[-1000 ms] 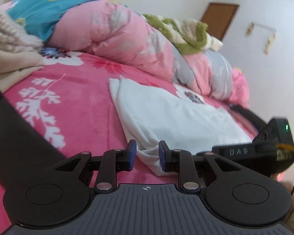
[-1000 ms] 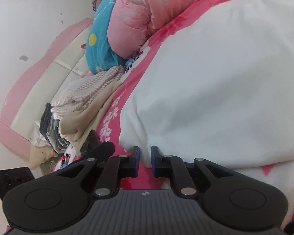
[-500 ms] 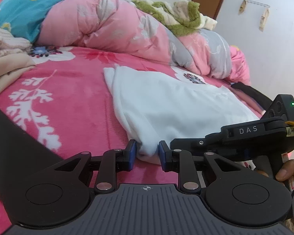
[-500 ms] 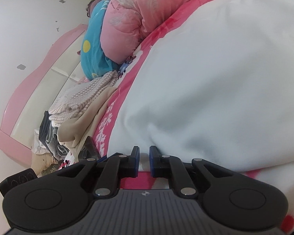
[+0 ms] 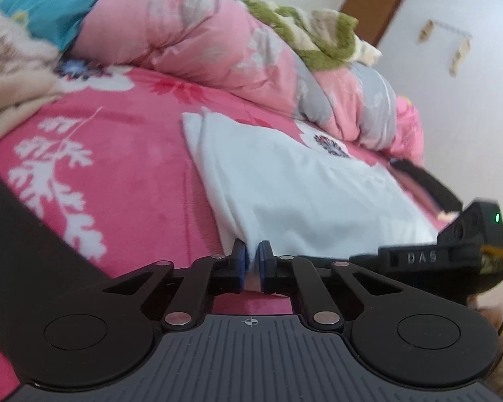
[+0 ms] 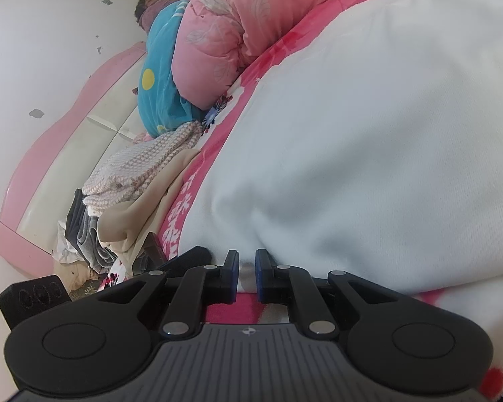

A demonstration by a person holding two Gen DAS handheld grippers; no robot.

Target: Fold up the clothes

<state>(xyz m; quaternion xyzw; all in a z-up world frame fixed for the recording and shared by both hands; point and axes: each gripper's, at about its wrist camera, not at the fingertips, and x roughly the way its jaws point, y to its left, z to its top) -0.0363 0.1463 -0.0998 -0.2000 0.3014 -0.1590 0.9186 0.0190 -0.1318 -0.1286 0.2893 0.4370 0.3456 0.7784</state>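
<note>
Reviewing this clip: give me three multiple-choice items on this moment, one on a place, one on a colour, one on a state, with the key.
1. Where does the white garment lie?
A. on the pink floral bedspread
B. on the floor
C. on the headboard

2. What colour is the cloth with yellow dots beside the pink quilt?
A. green
B. blue
C. black

3. How does the left gripper stand?
A. wide open above the garment
B. shut on nothing
C. shut on the garment's near edge

Key: 1 A, bedspread shows all around the garment. 2 B, blue fabric shows in both views. 3 C, the jaws have just closed and white cloth is pinched between the pads.
</note>
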